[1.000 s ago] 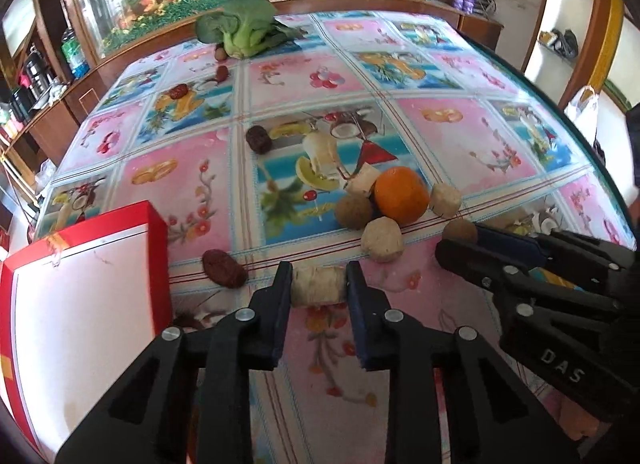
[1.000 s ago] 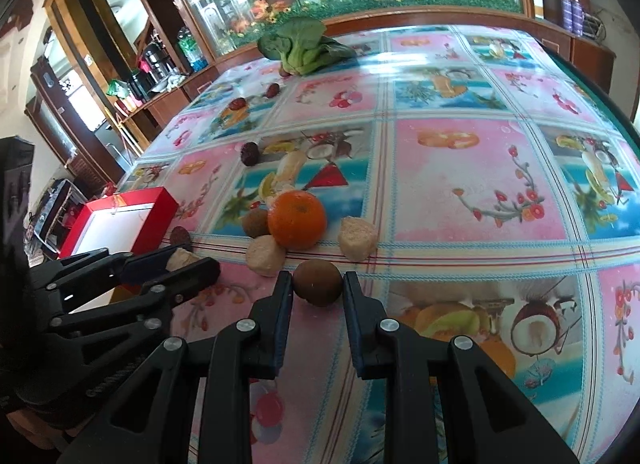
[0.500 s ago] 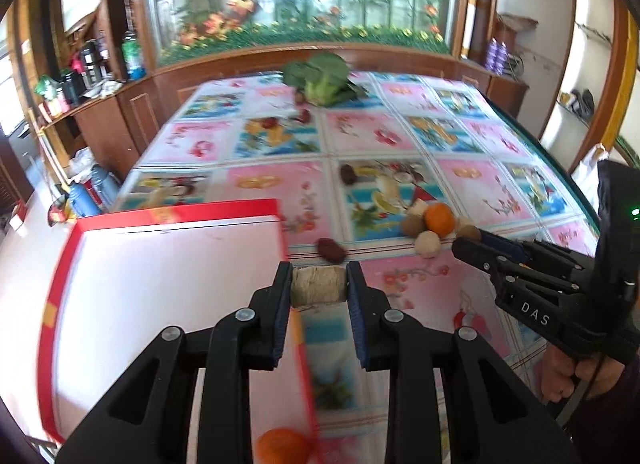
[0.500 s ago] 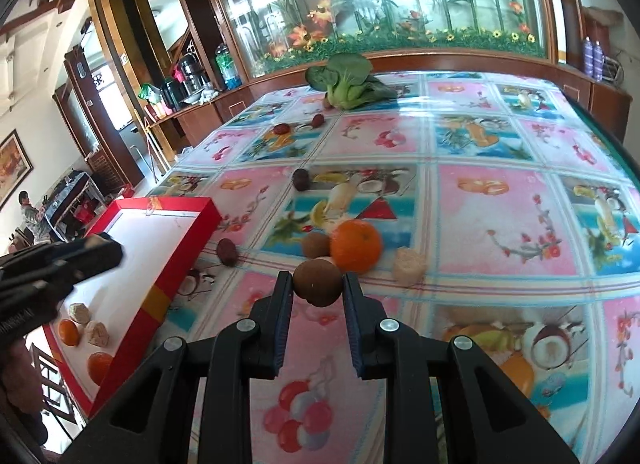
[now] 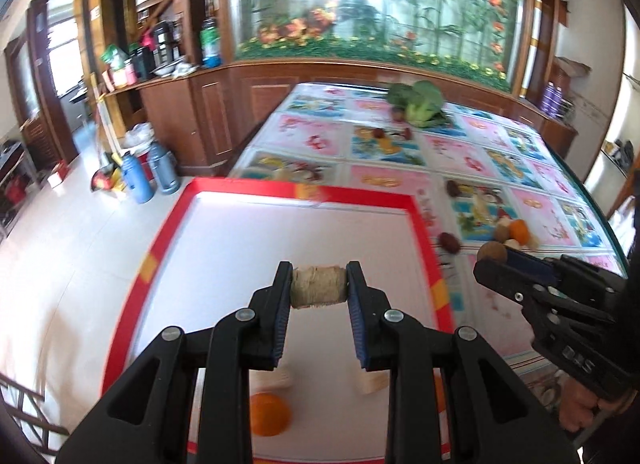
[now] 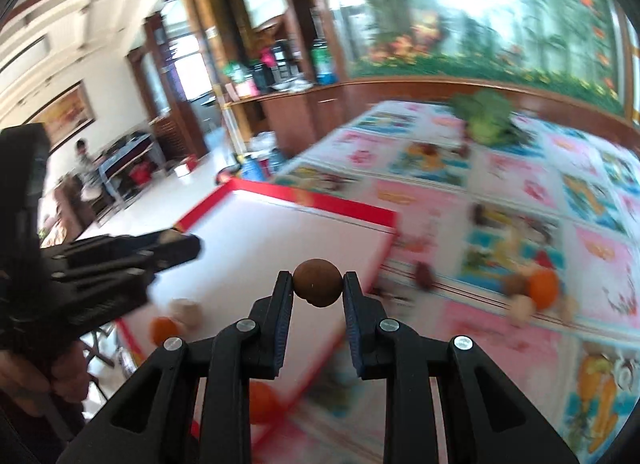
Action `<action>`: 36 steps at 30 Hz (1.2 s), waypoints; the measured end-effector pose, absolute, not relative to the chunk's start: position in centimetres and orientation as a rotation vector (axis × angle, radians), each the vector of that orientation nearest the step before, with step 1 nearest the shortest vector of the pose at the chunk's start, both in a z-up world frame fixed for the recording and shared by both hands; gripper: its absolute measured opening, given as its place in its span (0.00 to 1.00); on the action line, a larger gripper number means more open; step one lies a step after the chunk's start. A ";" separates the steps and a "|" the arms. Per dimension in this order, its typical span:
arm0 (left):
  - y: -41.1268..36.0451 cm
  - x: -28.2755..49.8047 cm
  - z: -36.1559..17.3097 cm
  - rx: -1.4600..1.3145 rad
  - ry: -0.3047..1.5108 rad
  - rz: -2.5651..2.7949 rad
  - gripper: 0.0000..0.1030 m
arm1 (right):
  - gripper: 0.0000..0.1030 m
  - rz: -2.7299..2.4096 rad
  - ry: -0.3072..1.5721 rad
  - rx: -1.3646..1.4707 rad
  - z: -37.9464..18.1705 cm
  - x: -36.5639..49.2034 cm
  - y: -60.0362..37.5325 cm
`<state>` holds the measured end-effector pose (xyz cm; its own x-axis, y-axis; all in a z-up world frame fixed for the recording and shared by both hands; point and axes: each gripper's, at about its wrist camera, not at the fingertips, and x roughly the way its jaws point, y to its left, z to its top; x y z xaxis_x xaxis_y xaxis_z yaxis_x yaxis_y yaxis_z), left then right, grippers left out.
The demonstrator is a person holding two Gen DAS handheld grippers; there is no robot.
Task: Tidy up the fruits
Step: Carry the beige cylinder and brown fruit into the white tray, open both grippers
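Lower left claw [image 5: 319, 284], pinching beige ribbed cylindrical fruit piece [image 5: 318, 287] over white red-rimmed box [image 5: 224, 248], onto bare floor; keep right claw [image 6: 318, 288], pinching brown round fruit [image 6: 318, 282], clear.

1. The left tongs [image 5: 319, 290] are matte black plastic with two angular fingers, each lined inside with a ribbed blue pad [image 5: 355, 316].
2. Round silver screws [image 5: 244, 315] mark the linkage joints behind the fingers.
3. The right tongs [image 6: 318, 290] match; their side carries embossed letters.
4. A dark sleeve [image 5: 634, 304] shows behind the right tongs.
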<state>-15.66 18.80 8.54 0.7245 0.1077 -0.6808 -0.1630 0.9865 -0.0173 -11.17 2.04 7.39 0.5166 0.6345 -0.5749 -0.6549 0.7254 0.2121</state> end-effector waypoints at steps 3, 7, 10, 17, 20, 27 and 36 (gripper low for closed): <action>20.8 -16.6 7.9 -0.106 0.753 0.191 0.28 | 0.23 0.809 0.687 -0.066 7.1 -11.8 4.1; 23.0 -17.4 7.2 -0.132 0.761 0.234 0.28 | 0.23 0.827 0.719 -0.098 6.1 -12.0 5.9; 24.3 -17.9 6.7 -0.144 0.766 0.266 0.28 | 0.23 0.833 0.750 -0.118 5.1 -12.3 6.8; 26.2 -18.1 5.0 -0.156 0.811 0.303 0.28 | 0.23 0.834 0.791 -0.148 3.9 -13.2 8.4; 26.1 -18.0 4.4 -0.149 0.832 0.304 0.28 | 0.23 0.828 0.798 -0.162 3.5 -13.5 8.6; 25.7 -17.7 3.6 -0.143 0.862 0.301 0.28 | 0.23 0.825 0.810 -0.156 2.9 -13.2 8.4; 25.6 -17.1 2.9 -0.132 0.895 0.314 0.28 | 0.24 0.828 0.856 -0.140 1.9 -12.6 8.2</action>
